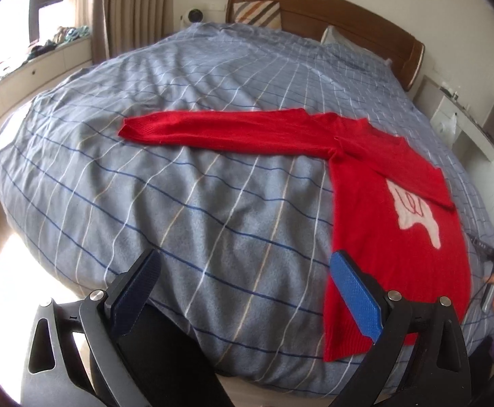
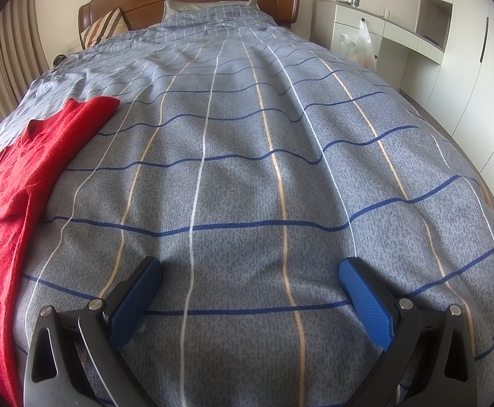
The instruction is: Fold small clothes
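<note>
Across the checked bedspread [image 1: 213, 203] a red sweater [image 1: 393, 237] lies at right of frame, one sleeve already folded in, the other outstretched leftward, so the wide-jawed, empty left gripper [image 1: 247, 291] and right gripper [image 2: 250, 298] should next pinch that cuff.

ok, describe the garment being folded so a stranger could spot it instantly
Start at the bed with the blue-grey checked duvet. The red knitted sweater lies flat near the foot edge, one sleeve stretched out sideways. It's the only red item, with a white motif on the body.
</note>
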`<state>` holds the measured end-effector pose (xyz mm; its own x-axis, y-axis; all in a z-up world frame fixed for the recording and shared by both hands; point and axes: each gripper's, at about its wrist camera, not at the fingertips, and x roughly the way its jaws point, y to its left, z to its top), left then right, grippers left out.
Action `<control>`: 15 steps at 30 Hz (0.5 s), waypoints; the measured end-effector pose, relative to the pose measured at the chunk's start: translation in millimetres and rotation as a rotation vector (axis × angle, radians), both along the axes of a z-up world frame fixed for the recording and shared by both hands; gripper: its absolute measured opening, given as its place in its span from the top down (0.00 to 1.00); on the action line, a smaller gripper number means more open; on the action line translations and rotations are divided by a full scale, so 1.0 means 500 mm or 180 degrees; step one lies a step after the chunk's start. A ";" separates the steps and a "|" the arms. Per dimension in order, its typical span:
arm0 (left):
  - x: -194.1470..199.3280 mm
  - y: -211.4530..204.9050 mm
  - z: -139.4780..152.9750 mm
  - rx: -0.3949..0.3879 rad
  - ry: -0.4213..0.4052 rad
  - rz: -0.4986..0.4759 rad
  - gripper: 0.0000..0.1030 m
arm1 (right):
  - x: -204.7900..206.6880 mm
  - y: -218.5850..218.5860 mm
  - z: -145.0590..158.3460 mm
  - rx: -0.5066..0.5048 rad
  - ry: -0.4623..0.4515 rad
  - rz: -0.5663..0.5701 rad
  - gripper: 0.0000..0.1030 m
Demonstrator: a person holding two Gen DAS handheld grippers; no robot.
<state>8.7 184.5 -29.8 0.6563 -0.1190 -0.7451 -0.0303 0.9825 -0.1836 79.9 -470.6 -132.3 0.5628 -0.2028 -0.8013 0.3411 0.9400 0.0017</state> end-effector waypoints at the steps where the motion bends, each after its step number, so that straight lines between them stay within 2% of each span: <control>1: 0.024 0.023 -0.003 -0.0052 0.0033 0.0048 0.03 | 0.001 0.000 0.000 0.0006 0.0014 0.0004 0.00; 4: 0.108 0.105 -0.012 -0.0199 0.0087 0.0252 0.03 | 0.008 -0.003 0.017 0.0090 0.0117 0.0066 0.00; 7: 0.196 0.190 -0.019 -0.0349 0.0092 0.0609 0.03 | -0.051 0.035 0.091 0.0035 -0.0336 0.0155 0.00; 11: 0.318 0.251 -0.060 -0.0397 0.0305 0.0816 0.04 | -0.174 0.132 0.195 0.0375 -0.0926 0.0576 0.00; 12: 0.341 0.255 -0.075 -0.0422 0.0382 0.0849 0.09 | -0.206 0.164 0.214 0.0359 -0.1017 0.0682 0.00; 13: 0.356 0.259 -0.089 -0.0479 0.0444 0.0871 0.22 | -0.234 0.196 0.228 0.0311 -0.1076 0.0777 0.00; 14: 0.368 0.259 -0.101 -0.0582 0.0492 0.0863 0.31 | -0.259 0.230 0.237 0.0258 -0.1111 0.0861 0.00; 15: 0.377 0.258 -0.111 -0.0688 0.0517 0.0832 0.52 | -0.281 0.259 0.241 0.0213 -0.1122 0.0930 0.00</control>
